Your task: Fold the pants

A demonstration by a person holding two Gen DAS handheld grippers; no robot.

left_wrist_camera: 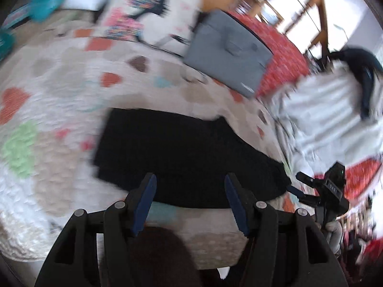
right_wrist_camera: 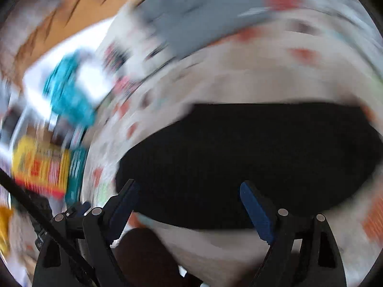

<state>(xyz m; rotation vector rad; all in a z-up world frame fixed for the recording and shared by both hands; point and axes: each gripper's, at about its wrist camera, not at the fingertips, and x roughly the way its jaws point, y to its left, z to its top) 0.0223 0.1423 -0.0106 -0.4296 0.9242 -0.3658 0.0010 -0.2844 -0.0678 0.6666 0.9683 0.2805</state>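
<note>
Heart-print bedspread (left_wrist_camera: 59, 76) is filling the left wrist view; folded black pants (left_wrist_camera: 182, 153) are lying just ahead of the left gripper (left_wrist_camera: 190, 181), jaws parted, holding nothing. Right wrist view is blurring: pants (right_wrist_camera: 251, 162) are sitting ahead of the wide-open, empty right gripper (right_wrist_camera: 189, 191).

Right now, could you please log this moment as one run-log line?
pants: folded, flat on bedspread | left gripper: open, empty | right gripper: open, empty
</note>
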